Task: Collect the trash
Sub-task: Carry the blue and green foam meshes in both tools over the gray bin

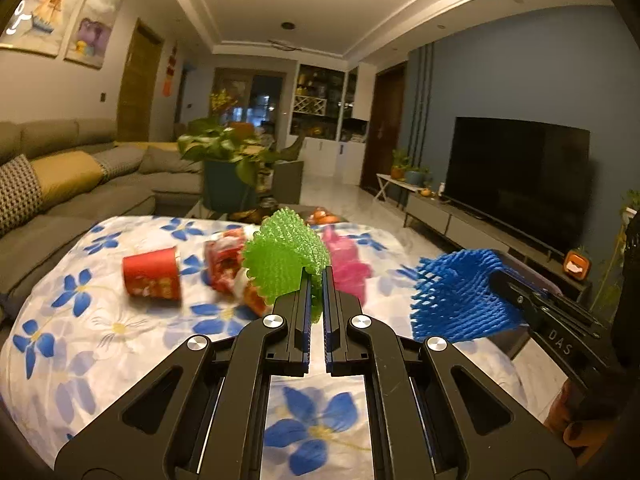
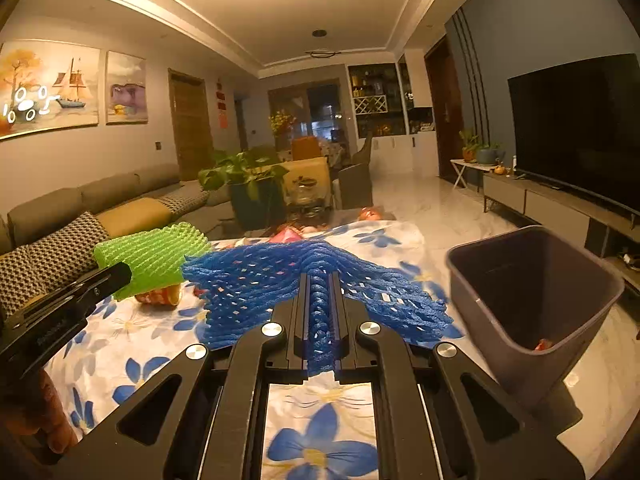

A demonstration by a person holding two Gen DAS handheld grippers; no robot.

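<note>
My left gripper (image 1: 316, 270) is shut on a green foam fruit net (image 1: 284, 260), held above the flowered tablecloth (image 1: 100, 320). My right gripper (image 2: 323, 276) is shut on a blue foam net (image 2: 256, 284), which fans out to both sides of the jaws. The same blue net (image 1: 452, 296) shows at the right of the left wrist view, and the green net (image 2: 152, 256) at the left of the right wrist view. On the cloth lie a red paper cup (image 1: 152, 274) on its side, red wrappers (image 1: 224, 264) and a pink net (image 1: 348, 268).
A dark grey bin (image 2: 532, 304) stands tilted beyond the table's right edge, with a red scrap inside. A sofa (image 1: 60, 184) runs along the left, a potted plant (image 1: 228, 152) stands behind the table, and a TV (image 1: 516, 176) is on the right wall.
</note>
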